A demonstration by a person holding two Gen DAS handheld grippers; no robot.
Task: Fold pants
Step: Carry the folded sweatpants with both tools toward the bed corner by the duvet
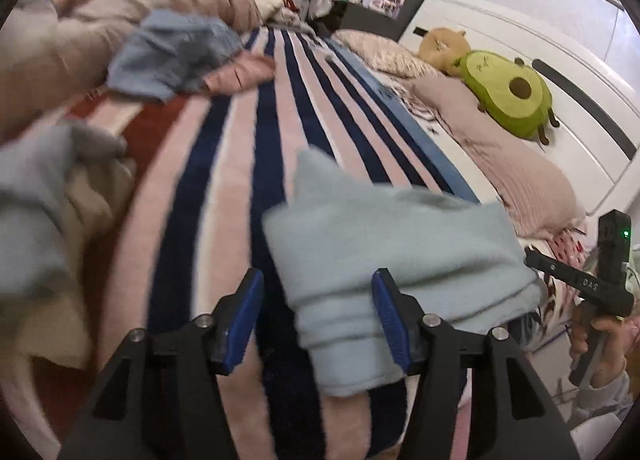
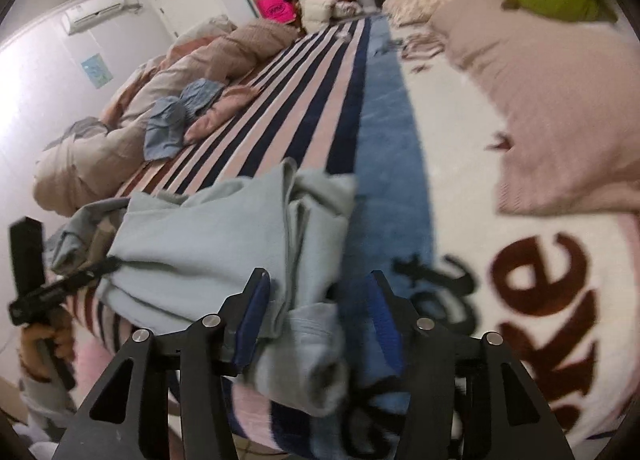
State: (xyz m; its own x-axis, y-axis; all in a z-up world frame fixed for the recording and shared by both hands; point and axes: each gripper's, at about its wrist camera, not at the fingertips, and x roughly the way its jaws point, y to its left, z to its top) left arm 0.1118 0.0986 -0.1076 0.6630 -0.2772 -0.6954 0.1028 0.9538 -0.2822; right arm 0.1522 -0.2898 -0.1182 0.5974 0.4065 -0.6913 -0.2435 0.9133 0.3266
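Observation:
The pale blue-green pants lie bunched and partly folded on the striped blanket at the near end of the bed. My left gripper is open, its blue pads on either side of the near end of the pants, not closed on them. In the right wrist view the pants show as a folded heap with a rolled end between the open pads of my right gripper. The right gripper also shows in the left wrist view, held in a hand at the far right.
A heap of blue and pink clothes and a beige duvet lie to the left. More clothes sit close at left. Pink pillows, an avocado plush and a white headboard are at right.

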